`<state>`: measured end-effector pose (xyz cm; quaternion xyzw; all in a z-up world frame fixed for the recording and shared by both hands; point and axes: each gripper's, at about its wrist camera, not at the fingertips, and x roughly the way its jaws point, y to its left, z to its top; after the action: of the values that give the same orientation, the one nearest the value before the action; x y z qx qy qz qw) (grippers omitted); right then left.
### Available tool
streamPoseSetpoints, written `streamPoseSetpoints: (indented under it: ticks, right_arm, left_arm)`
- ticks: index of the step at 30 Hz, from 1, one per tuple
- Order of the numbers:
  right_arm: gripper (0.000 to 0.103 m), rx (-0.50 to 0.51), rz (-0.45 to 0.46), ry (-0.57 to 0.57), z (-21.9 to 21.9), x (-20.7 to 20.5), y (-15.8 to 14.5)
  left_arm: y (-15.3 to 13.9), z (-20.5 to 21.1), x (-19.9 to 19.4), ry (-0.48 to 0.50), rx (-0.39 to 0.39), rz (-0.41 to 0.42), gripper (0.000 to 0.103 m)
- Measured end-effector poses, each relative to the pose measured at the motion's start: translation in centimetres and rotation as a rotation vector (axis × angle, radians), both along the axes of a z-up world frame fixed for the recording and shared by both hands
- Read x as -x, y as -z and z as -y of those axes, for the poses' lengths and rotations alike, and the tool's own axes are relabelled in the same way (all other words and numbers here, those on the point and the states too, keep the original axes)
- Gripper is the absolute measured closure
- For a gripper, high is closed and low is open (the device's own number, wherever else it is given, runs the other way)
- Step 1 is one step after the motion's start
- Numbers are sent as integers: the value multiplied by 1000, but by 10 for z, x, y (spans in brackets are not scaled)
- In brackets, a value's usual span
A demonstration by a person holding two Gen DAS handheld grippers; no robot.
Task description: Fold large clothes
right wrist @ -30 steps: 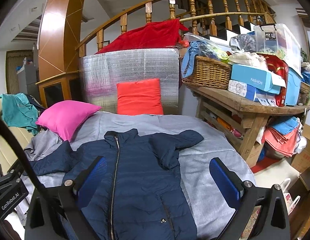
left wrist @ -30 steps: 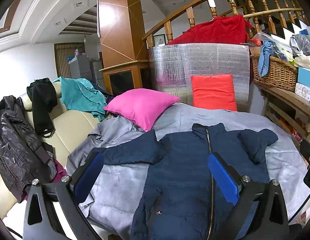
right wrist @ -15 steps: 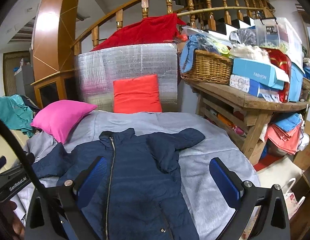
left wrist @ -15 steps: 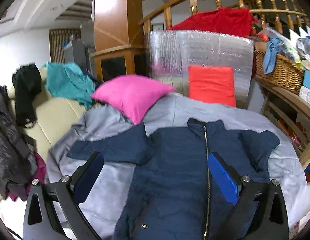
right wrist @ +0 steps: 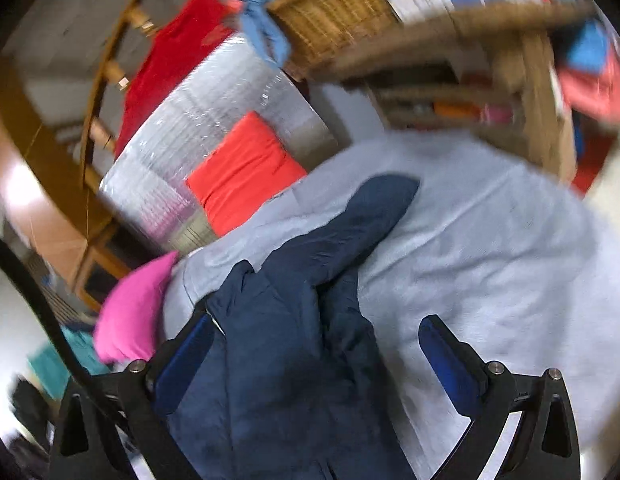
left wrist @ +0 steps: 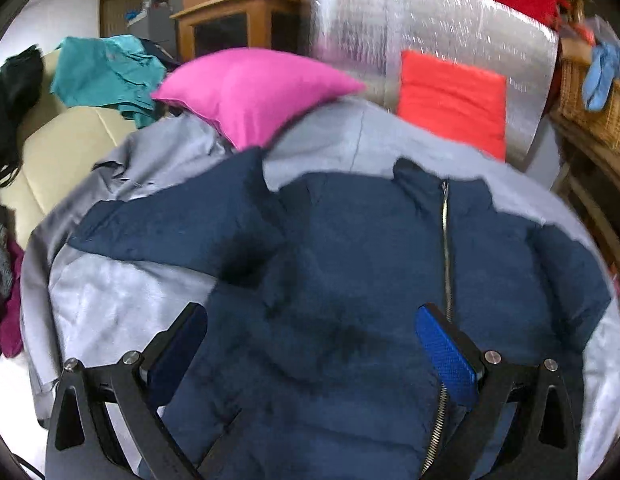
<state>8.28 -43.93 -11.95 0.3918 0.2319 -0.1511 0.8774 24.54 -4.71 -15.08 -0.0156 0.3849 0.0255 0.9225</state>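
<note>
A navy padded jacket (left wrist: 349,280) lies face up on a grey sheet (left wrist: 110,300), zip closed, its left sleeve (left wrist: 170,224) stretched out to the left. My left gripper (left wrist: 310,344) is open and hovers low over the jacket's left chest. In the right wrist view, tilted and blurred, the jacket's right sleeve (right wrist: 349,232) lies folded toward the body. My right gripper (right wrist: 317,356) is open, just above the jacket's right side (right wrist: 290,380), with the sheet (right wrist: 489,260) under its right finger.
A pink pillow (left wrist: 250,88) and a red cushion (left wrist: 449,96) sit behind the jacket against a silver foil panel (left wrist: 389,32). Clothes hang on a cream sofa (left wrist: 62,140) at left. A wooden table with a wicker basket (right wrist: 333,20) stands at right.
Both grippers have dropped and moved in close over the jacket. The right gripper has also rolled, so its view is tilted. Both stay open.
</note>
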Motion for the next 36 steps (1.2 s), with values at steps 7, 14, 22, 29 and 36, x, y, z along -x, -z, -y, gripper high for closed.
streamPoseSetpoints:
  ticks: [7, 14, 22, 29, 36]
  right_arm:
    - [0, -341, 58, -5, 63, -57, 67]
    - [13, -436, 47, 7, 86, -116, 102]
    - [64, -519, 29, 21, 106, -159, 137]
    - [75, -335, 141, -146, 43, -152, 52]
    - [75, -307, 88, -396, -88, -150, 37]
  left_arm:
    - [21, 18, -26, 34, -59, -70, 0]
    - [18, 26, -32, 63, -143, -23, 0]
    - [29, 15, -52, 37, -162, -57, 0]
    - [22, -4, -54, -15, -121, -50, 0]
    - [16, -29, -53, -90, -65, -40, 0]
